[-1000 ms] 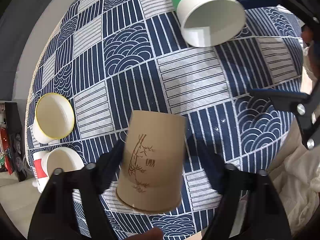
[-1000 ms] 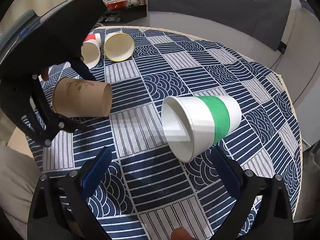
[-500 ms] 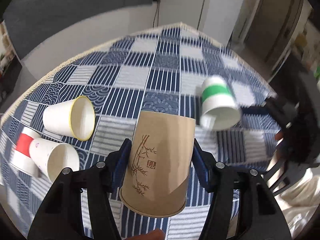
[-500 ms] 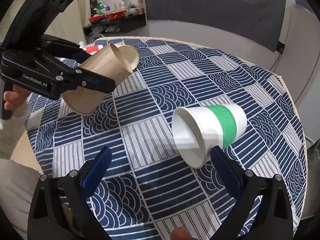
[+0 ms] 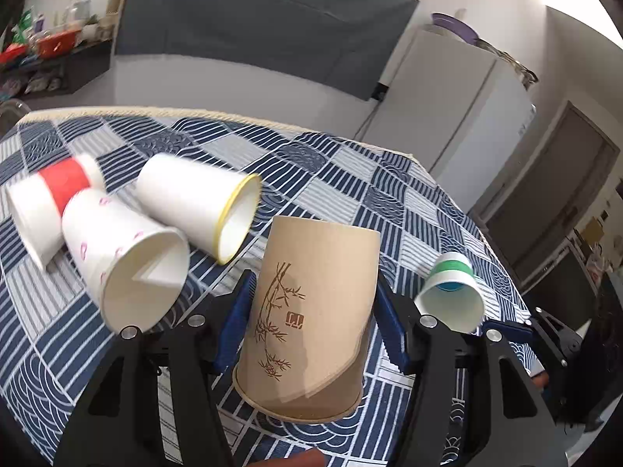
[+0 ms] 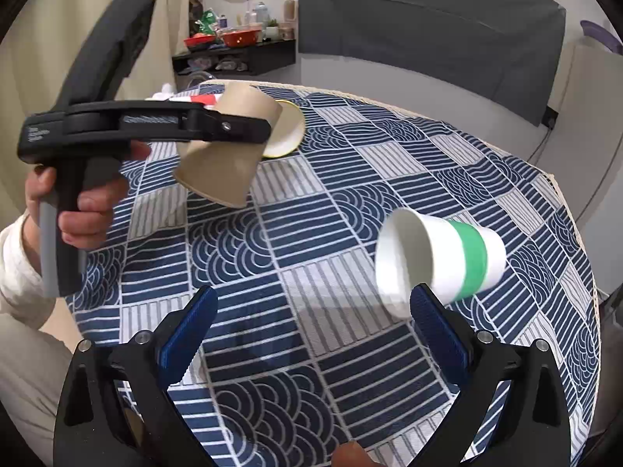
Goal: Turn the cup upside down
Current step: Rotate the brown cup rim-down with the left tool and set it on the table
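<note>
Five paper cups here. From the left wrist view: red-band cup (image 5: 58, 190), pink-print cup (image 5: 124, 260) and yellow-rim cup (image 5: 202, 206) lie on their sides at frame left on the counter (image 5: 409, 210). Center, the left tool (image 5: 311, 319) pinches the brown cup (image 5: 311, 311), lifted, mouth tilted down. Lower right, the green-band cup (image 6: 440, 257) lies sideways beside the right tool (image 6: 311, 330), spread wide with nothing in it.

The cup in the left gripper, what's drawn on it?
Plain tan cup with a brown bamboo sprig, clearest in the left wrist view.
</note>
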